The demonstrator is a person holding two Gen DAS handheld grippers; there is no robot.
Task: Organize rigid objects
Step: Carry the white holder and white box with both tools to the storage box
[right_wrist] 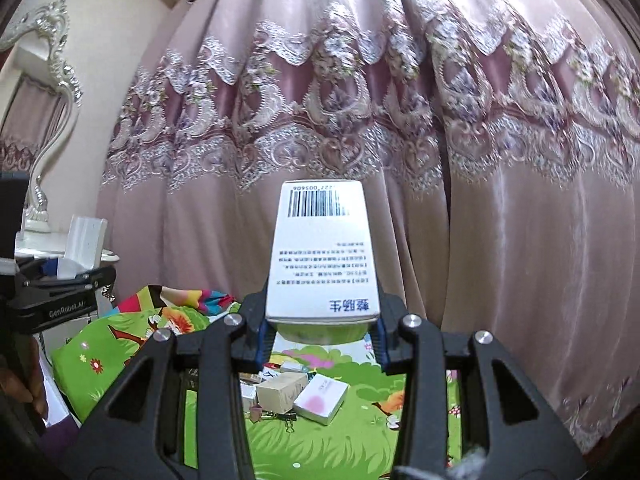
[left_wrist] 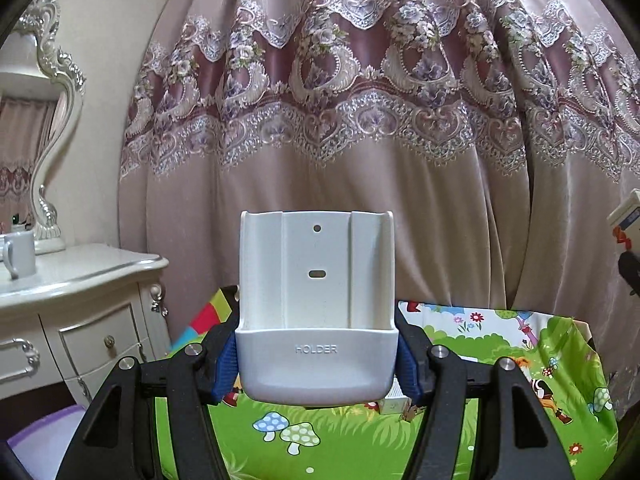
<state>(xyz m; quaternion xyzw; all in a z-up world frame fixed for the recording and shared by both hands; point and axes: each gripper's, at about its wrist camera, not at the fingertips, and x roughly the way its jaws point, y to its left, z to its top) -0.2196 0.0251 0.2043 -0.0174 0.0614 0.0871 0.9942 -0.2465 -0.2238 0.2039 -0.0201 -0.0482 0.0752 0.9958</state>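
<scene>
My left gripper (left_wrist: 316, 360) is shut on a white plastic holder (left_wrist: 316, 304) marked HOLDER, held upright in the air with the blue pads (left_wrist: 224, 368) pressing its sides. My right gripper (right_wrist: 322, 332) is shut on a white carton (right_wrist: 324, 256) with a barcode and printed text, lifted in front of the curtain. In the right wrist view the left gripper (right_wrist: 60, 280) with the holder (right_wrist: 86, 244) shows at the left edge. The carton's end (left_wrist: 624, 220) peeks in at the right edge of the left wrist view. Below lies a cartoon-printed green cloth (right_wrist: 320, 440).
Several small boxes (right_wrist: 296, 396), one white and pink (right_wrist: 320, 398), and binder clips lie on the cloth. A white dresser (left_wrist: 80, 304) with a mug (left_wrist: 18, 254) and an ornate mirror (left_wrist: 48, 120) stands at the left. A pink embroidered curtain (left_wrist: 360, 120) fills the background.
</scene>
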